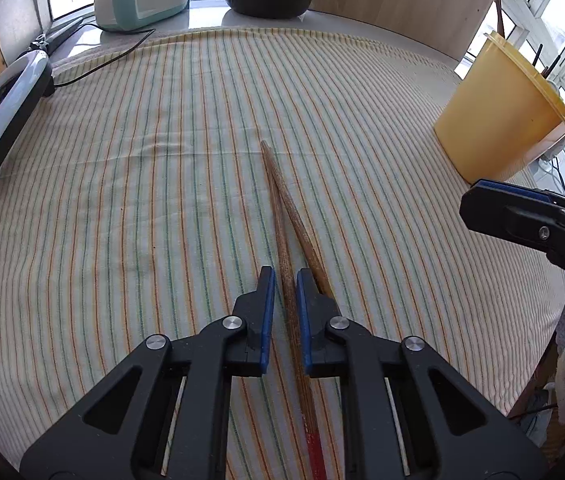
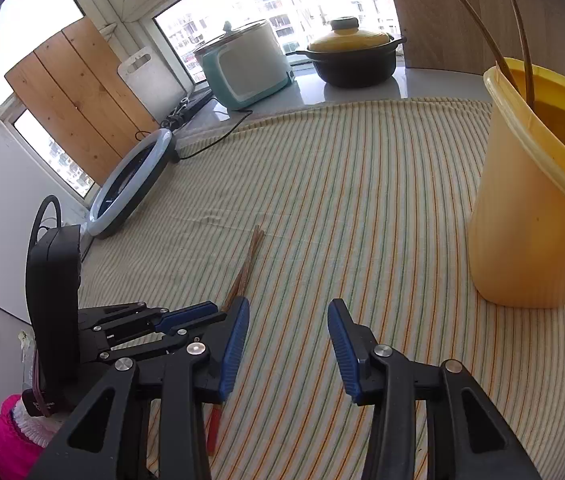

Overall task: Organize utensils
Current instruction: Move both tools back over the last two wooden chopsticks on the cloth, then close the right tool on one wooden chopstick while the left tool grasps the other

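In the left wrist view, the left gripper (image 1: 281, 280) sat low at bottom centre, its blue pads slightly apart on either side of one chopstick of a wooden pair (image 1: 282, 208) lying on the striped cloth (image 1: 122, 200); whether the pads touched the wood I could not tell. The second stick angled off under the right pad. A yellow utensil holder (image 1: 498, 116) stood at the right edge, sticks poking out of it

In the right wrist view, the right gripper (image 2: 288, 312) hovered at bottom centre with jaws wide apart, gripping nothing. The left gripper (image 2: 186, 314) lay at lower left over the chopsticks (image 2: 248, 260). The yellow holder (image 2: 534, 200) stood at the right, a teal rice cooker (image 2: 246, 66) and a yellow-lidded pot (image 2: 352, 54) along the top
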### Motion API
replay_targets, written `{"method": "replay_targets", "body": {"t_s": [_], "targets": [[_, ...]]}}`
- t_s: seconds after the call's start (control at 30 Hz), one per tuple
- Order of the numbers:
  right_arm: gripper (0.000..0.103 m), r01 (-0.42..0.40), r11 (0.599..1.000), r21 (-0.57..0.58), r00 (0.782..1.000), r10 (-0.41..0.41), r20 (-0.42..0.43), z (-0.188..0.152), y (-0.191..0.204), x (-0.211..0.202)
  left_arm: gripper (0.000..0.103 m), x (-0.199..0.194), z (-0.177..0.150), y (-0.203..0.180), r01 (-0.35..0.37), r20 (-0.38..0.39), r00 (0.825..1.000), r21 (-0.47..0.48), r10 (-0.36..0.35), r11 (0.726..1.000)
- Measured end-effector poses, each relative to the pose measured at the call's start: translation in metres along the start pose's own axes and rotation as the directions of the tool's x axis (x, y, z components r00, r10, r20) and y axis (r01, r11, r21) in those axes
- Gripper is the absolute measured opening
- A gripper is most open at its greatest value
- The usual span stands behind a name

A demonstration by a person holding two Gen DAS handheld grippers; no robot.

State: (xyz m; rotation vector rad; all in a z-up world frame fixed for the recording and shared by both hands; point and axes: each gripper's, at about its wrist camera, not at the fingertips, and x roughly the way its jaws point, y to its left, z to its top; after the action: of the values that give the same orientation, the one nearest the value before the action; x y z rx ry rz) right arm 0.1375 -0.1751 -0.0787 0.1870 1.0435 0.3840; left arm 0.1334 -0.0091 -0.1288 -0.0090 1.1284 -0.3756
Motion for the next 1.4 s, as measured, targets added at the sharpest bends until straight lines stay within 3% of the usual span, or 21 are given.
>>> {"method": "replay_targets", "body": {"t_s": [0.3,0.63,0.8,1.23,1.3,1.4], "targets": [[0.036,-0.021,1.000,-0.012,0.996,0.020,-0.088,0.007,0.012,0.032,0.005,-0.005,-0.004,0.021,0.010,0.009,1.000,-0.063,-0.009,0.998],[0.023,-0.061,0.998,-0.026,0.977,0.055,-0.204,0.007,0.037,0.079,0.004,-0.014,-0.011,0.045,0.008,0.021,1.000,-0.109,-0.006,0.994],[0.016,-0.052,0.996,-0.078,0.974,0.033,-0.225,0.010,0.056,0.092,0.004,-0.016,-0.014,0.048,0.009,0.025,1.000,-0.111,-0.006,0.994],[0.014,-0.068,0.990,-0.125,0.962,0.032,-0.271,0.015,0.078,0.111,0.004,-0.021,-0.021,0.057,0.007,0.034,0.999,-0.117,-0.003,0.993],[0.006,-0.046,0.990,-0.136,0.964,0.009,-0.265,0.015,0.080,0.113,0.004,-0.021,-0.021,0.057,0.005,0.035,0.999,-0.115,-0.001,0.993],[0.004,-0.046,0.990,-0.133,0.962,0.008,-0.273,0.017,0.078,0.114,0.004,-0.022,-0.022,0.057,-0.001,0.031,1.000,-0.107,0.004,0.994]]}}
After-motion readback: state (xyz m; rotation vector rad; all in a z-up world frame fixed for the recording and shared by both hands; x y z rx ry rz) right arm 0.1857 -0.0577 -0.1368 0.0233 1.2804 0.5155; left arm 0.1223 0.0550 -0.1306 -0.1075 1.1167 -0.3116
